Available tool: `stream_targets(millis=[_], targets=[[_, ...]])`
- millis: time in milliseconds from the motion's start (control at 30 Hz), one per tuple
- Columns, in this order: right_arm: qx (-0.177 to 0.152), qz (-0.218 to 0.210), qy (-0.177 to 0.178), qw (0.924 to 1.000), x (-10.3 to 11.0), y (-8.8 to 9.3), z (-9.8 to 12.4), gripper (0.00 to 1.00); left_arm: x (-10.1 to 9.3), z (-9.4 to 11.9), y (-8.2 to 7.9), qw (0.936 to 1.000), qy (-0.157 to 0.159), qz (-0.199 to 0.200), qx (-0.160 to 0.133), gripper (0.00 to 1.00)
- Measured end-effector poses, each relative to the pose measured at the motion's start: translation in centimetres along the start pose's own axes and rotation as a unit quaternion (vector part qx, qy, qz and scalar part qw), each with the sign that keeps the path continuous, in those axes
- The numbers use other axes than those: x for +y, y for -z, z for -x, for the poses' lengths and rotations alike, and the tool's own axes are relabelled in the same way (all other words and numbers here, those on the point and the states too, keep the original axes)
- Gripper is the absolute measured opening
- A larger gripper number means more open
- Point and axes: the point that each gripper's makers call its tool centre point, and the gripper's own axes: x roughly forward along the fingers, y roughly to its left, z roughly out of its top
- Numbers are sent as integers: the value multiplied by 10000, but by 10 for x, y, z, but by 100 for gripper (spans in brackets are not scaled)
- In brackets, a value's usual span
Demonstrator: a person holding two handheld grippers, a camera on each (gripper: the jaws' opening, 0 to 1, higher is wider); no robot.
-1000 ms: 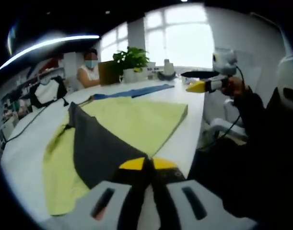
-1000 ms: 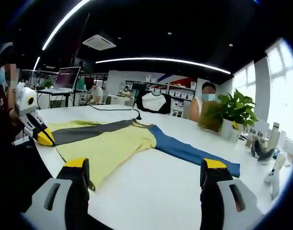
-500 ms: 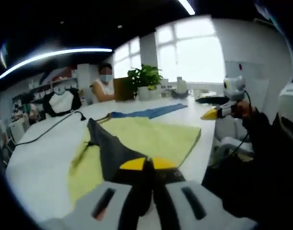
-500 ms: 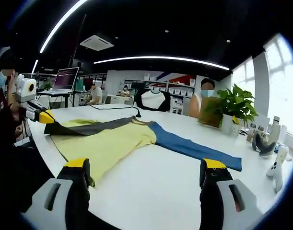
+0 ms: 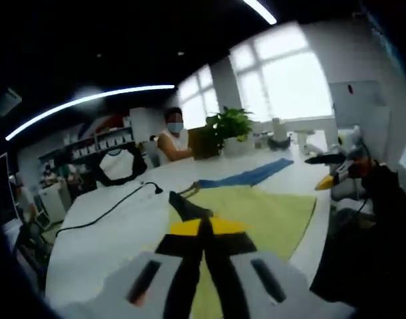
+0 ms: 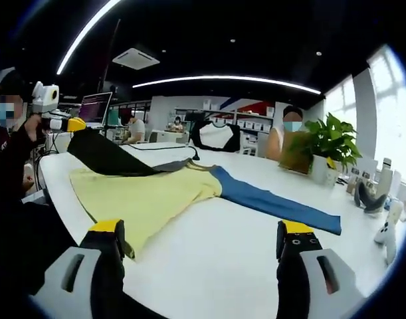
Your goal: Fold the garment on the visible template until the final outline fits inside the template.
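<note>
A long-sleeved garment lies on the white table (image 6: 242,259), with a yellow body (image 6: 149,196), one blue sleeve (image 6: 276,206) and one dark grey sleeve (image 6: 109,156). In the right gripper view my left gripper (image 6: 73,124) is held high at the left, shut on the grey sleeve's end, so the sleeve hangs taut above the table. In the left gripper view the left gripper (image 5: 204,228) has its yellow tips together on the grey sleeve (image 5: 188,209), beyond which lie the yellow body (image 5: 269,219) and the blue sleeve (image 5: 246,178). My right gripper (image 6: 201,229) is open over the near table edge, holding nothing; it also shows as the right gripper (image 5: 329,181) off the table's side.
A potted plant (image 6: 329,149) and a seated person (image 6: 289,136) are at the far side. A black cable (image 5: 109,211) runs across the table. A black-and-white garment (image 6: 216,136) sits behind it. Small objects (image 6: 369,196) stand at the far right end.
My left gripper has risen with the grey sleeve, lifting it off the yellow body and the table. The right gripper has stayed open and nearly still.
</note>
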Motion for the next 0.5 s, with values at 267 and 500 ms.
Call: stream_targets(millis=[267, 500], targets=[[41, -74, -26, 10000, -1, 2, -1, 98, 57, 6, -30, 9973, -617, -397, -4, 3], [11, -43, 18, 10000, -2, 2, 0, 98, 81, 6, -39, 9947, -810, -605, 161, 3]])
